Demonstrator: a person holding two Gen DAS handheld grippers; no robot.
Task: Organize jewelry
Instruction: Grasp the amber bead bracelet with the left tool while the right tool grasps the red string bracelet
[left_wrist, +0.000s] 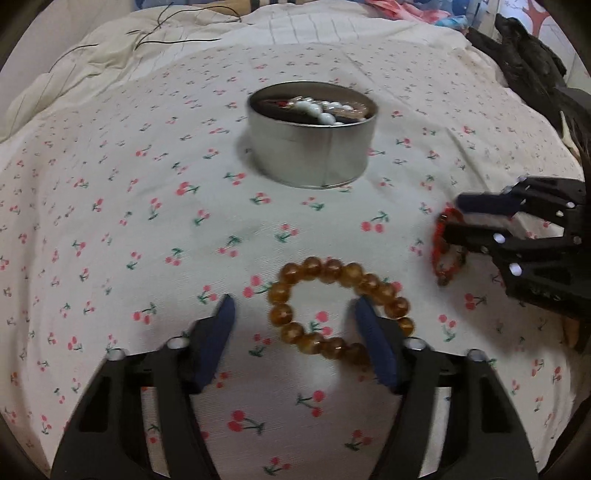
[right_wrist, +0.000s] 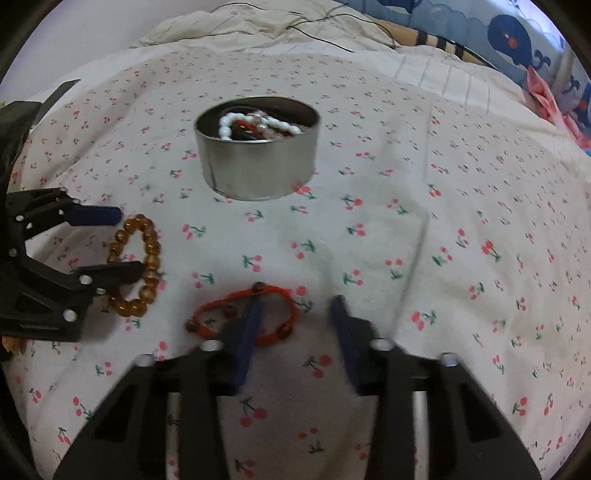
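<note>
An amber bead bracelet (left_wrist: 332, 273) lies on the cherry-print cloth (left_wrist: 147, 184). My left gripper (left_wrist: 294, 302) stands open over it, with its right finger inside the ring and its left finger outside, clear of the beads. A red cord bracelet (right_wrist: 236, 301) lies flat. My right gripper (right_wrist: 297, 300) is open, with its left finger inside the loop and its right finger outside, a gap away from the cord. Beyond both stands a round metal tin (left_wrist: 310, 155) holding white beads (right_wrist: 236, 123) and other jewelry. Each view shows the other gripper at its side.
A cream blanket (left_wrist: 110, 48) with thin black cables (left_wrist: 162, 26) lies behind the cloth. A dark gnarled object (left_wrist: 532, 62) sits at the far right. Blue whale-print fabric (right_wrist: 517, 37) and pink cloth (right_wrist: 543, 92) lie beyond the cloth's right edge.
</note>
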